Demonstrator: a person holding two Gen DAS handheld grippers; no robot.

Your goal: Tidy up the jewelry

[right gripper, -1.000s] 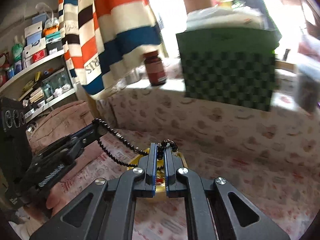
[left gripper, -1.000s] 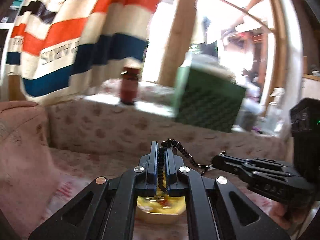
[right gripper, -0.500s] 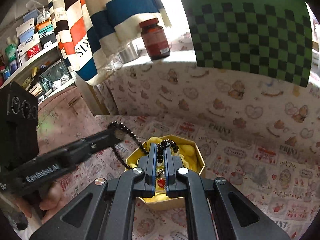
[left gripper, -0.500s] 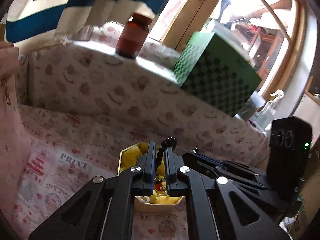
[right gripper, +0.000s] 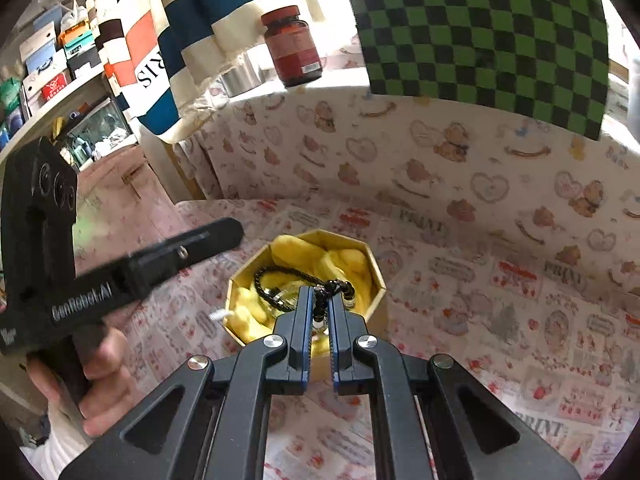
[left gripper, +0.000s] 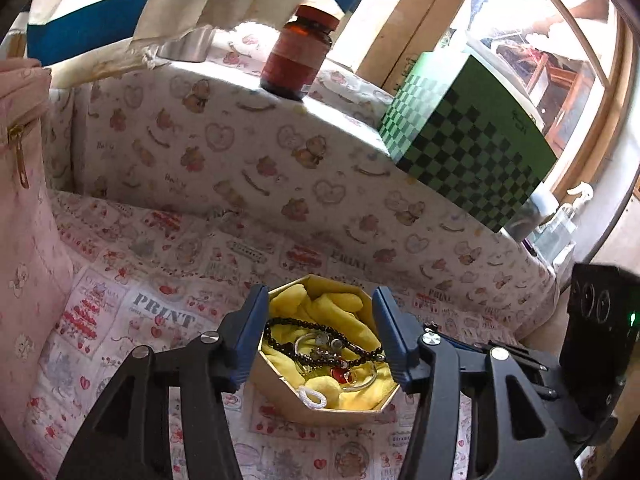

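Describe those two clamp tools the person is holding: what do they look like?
Both are matte black. Each left gripper and right gripper finger is a flat arm with triangular cut-outs and silver rivets, ending in dark blue ribbed pads. The left one's side arm carries white lettering and a boxy black block with round dials. The hand gripping it wears a white sleeve.

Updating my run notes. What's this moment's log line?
left gripper: just opened, empty | right gripper: shut on bead necklace | necklace over yellow-lined box

Left camera rides on left claw (left gripper: 318,326), looks forward and down, close to yellow box (left gripper: 328,364). Right camera same on right claw (right gripper: 320,306). Both see box, brown jar (right gripper: 294,50).
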